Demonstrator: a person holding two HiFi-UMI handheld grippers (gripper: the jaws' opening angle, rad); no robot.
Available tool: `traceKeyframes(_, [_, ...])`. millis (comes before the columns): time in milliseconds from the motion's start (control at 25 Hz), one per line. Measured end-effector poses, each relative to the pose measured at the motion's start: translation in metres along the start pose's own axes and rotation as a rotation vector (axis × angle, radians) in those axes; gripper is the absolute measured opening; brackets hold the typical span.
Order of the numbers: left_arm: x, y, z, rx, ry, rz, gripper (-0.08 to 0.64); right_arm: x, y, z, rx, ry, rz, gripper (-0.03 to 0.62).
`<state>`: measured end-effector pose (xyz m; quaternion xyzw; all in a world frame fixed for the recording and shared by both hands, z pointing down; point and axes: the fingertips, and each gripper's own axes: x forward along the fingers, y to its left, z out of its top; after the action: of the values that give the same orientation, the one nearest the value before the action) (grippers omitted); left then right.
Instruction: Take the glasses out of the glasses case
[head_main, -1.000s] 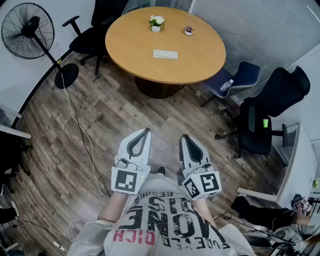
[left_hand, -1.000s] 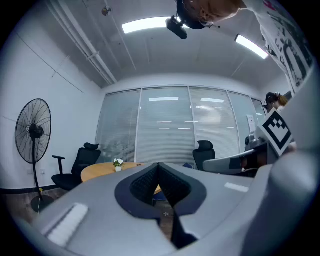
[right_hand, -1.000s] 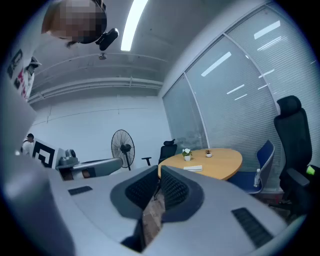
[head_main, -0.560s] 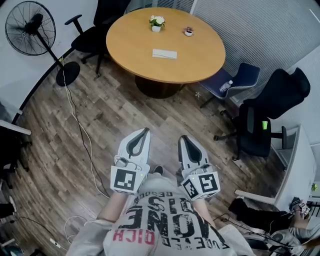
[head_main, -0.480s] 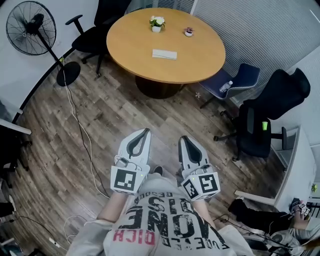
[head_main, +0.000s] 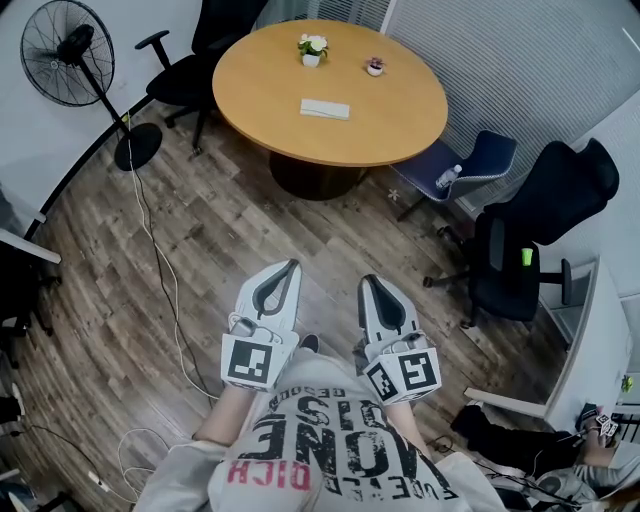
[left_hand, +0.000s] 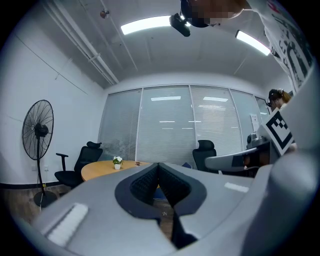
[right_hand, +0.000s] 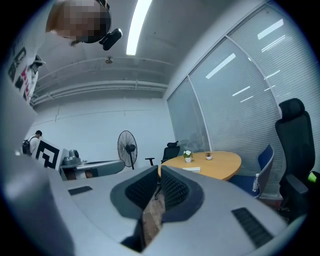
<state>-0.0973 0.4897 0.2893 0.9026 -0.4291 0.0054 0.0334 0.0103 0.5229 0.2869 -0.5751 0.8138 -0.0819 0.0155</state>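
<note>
A white glasses case (head_main: 325, 108) lies closed near the middle of the round wooden table (head_main: 400, 115), far ahead of me. It also shows as a flat white shape (right_hand: 191, 169) in the right gripper view. My left gripper (head_main: 291, 264) and right gripper (head_main: 367, 279) are held side by side in front of the person's torso, over the wooden floor and well short of the table. Both point level toward it. The left gripper (left_hand: 158, 165) has its pads pressed together with nothing between them. So does the right gripper (right_hand: 160, 169). The glasses themselves are not visible.
On the table stand a small white flower pot (head_main: 313, 46) and a tiny pot (head_main: 375, 66). A standing fan (head_main: 70, 50) is at far left, with its cable (head_main: 160, 270) trailing over the floor. Black office chairs (head_main: 190, 65) (head_main: 530, 240) and a blue chair (head_main: 470, 160) ring the table.
The person has shifted a little over the floor, carrying both grippers along level. The jaws of both stay shut and they keep side by side.
</note>
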Motion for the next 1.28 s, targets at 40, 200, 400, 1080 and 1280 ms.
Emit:
traceKeyframes(40, [0.0, -0.002, 0.0, 0.007, -0.005, -0.002, 0.011, -0.002, -0.001, 0.001, 0.0, -0.006, 0.004, 0.029])
traceKeyframes(200, [-0.001, -0.01, 0.002, 0.017, -0.022, -0.013, 0.011, -0.008, -0.003, 0.004, -0.003, -0.024, 0.01, 0.029])
traceKeyframes(400, [-0.001, -0.018, 0.003, 0.07, -0.027, -0.02, 0.014, -0.015, -0.007, 0.006, -0.002, -0.033, 0.014, 0.029])
traceKeyframes(1080, [0.031, -0.01, -0.008, 0.056, 0.006, -0.082, 0.056, 0.007, -0.023, -0.001, 0.014, -0.008, -0.007, 0.029])
traceKeyframes(1280, [0.064, 0.017, -0.006, 0.023, 0.012, -0.092, 0.049, 0.046, -0.037, 0.004, 0.005, -0.004, -0.023, 0.03])
